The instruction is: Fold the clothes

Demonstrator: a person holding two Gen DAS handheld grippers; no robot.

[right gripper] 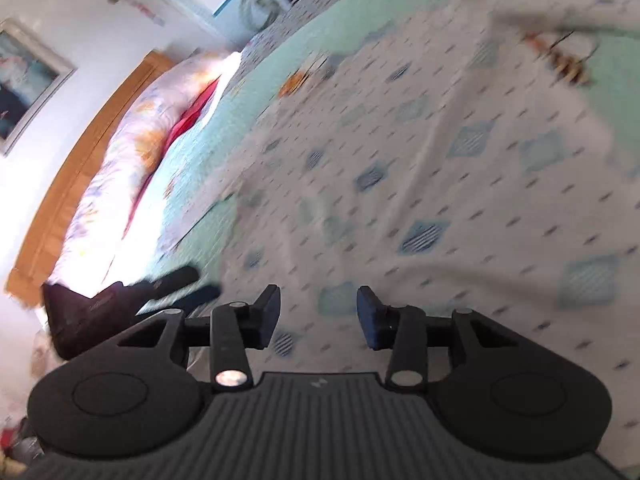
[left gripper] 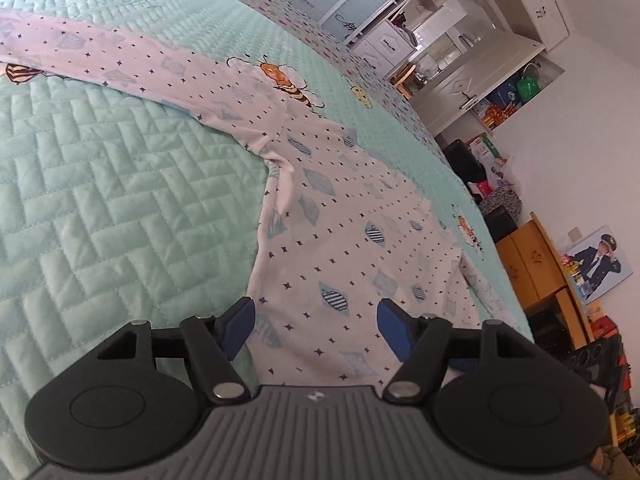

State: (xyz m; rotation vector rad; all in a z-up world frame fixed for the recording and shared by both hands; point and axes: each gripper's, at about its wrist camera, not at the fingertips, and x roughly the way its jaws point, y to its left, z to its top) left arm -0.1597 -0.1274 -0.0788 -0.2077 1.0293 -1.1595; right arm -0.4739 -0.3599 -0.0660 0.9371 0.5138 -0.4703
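Observation:
A white garment [left gripper: 340, 240] printed with small dark stars and blue striped diamonds lies spread flat on the mint quilted bedspread [left gripper: 100, 200]. One long sleeve [left gripper: 100, 56] stretches off to the upper left. My left gripper [left gripper: 316, 312] is open just above the garment's near hem, nothing between its blue pads. In the right wrist view, which is motion-blurred, the same garment [right gripper: 440, 180] fills the middle and right. My right gripper [right gripper: 318, 300] hovers open over the cloth, holding nothing.
The bed's edge runs along the right in the left wrist view, with a white cabinet [left gripper: 460, 60], a wooden cabinet [left gripper: 532, 264] and clutter beyond. In the right wrist view a rolled floral duvet [right gripper: 132, 152] lies by the wooden headboard [right gripper: 80, 152]; a dark object [right gripper: 100, 312] sits near my left finger.

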